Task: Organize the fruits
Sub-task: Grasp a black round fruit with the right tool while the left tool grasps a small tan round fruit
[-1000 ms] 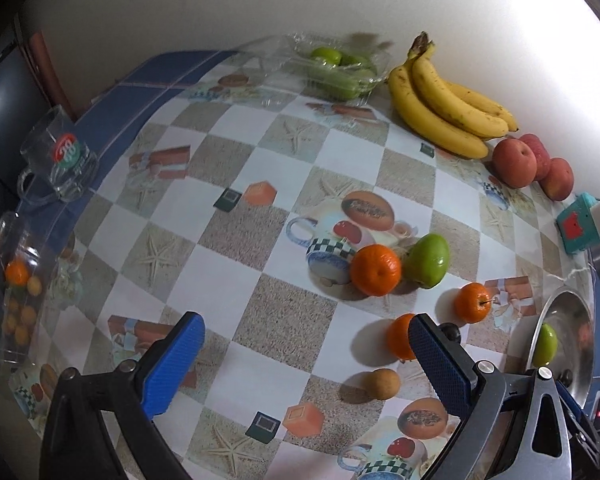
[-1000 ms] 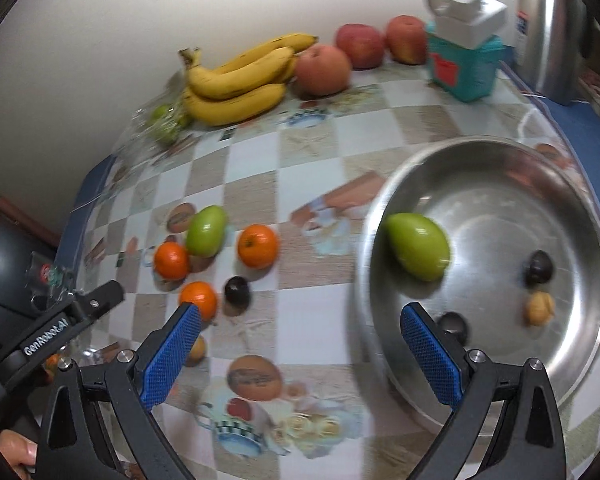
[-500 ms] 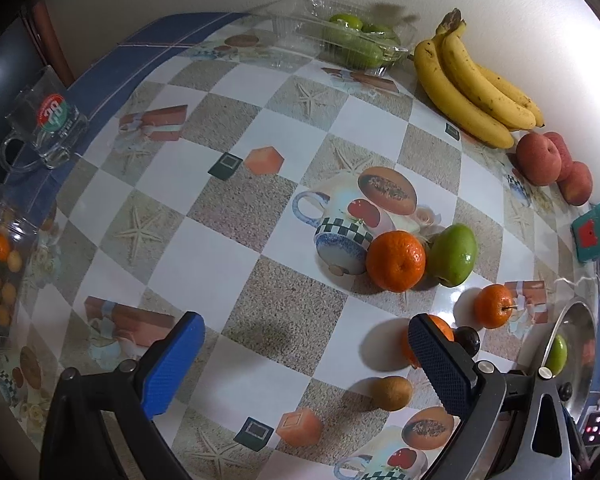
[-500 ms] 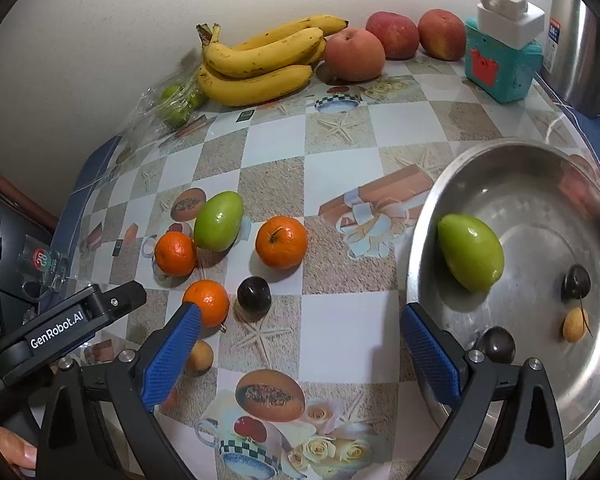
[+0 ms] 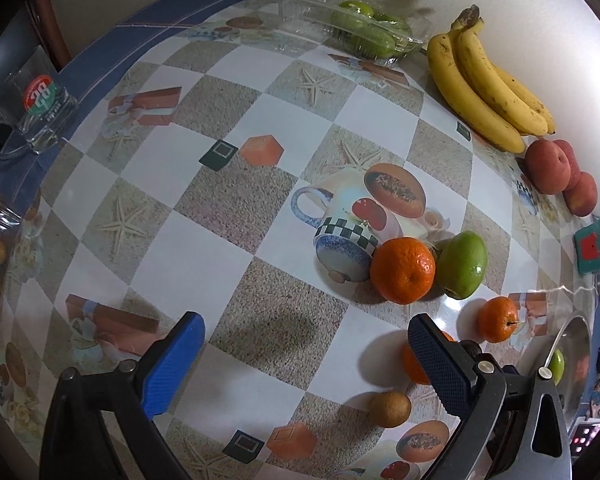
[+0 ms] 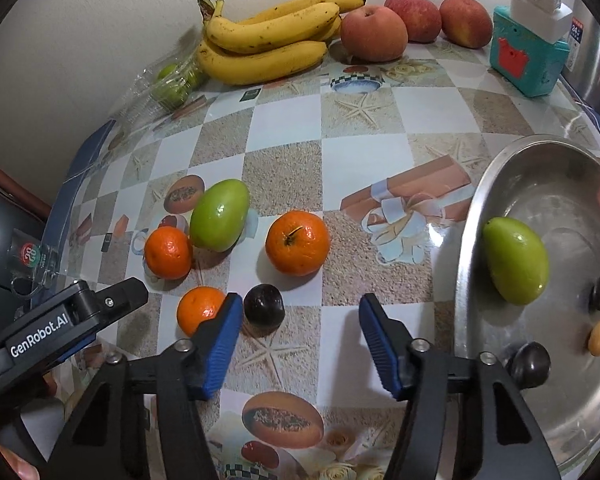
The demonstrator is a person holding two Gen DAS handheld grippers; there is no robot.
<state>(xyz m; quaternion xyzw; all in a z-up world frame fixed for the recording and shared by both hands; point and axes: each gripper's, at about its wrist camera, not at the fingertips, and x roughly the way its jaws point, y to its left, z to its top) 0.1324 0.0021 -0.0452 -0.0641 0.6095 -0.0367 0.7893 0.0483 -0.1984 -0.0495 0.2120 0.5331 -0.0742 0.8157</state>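
Note:
Loose fruit lies on the patterned table: three oranges (image 6: pixel 297 242), (image 6: pixel 168 252), (image 6: pixel 200 310), a green mango (image 6: pixel 219 215), a dark plum (image 6: pixel 264 304) and a small brown fruit (image 5: pixel 390 409). A steel bowl (image 6: pixel 476 216) at the right holds a green mango (image 6: pixel 515 266), two dark plums and a small yellow fruit. My right gripper (image 6: pixel 300 344) is open and empty, just in front of the dark plum. My left gripper (image 5: pixel 306 364) is open and empty, over the table left of the oranges (image 5: pixel 403 270); its body also shows in the right wrist view (image 6: pixel 60 320).
Bananas (image 6: pixel 268 40) and three peaches (image 6: pixel 374 32) lie along the back wall. A clear plastic box with green fruit (image 5: pixel 364 32) stands at the back. A teal and white device (image 6: pixel 528 52) is at the back right. A glass mug (image 5: pixel 36 108) stands at the table's left edge.
My right gripper moved left and closer, from over the bowl to the loose fruit by the dark plum. My left gripper moved forward over the table, so the fruit looks nearer.

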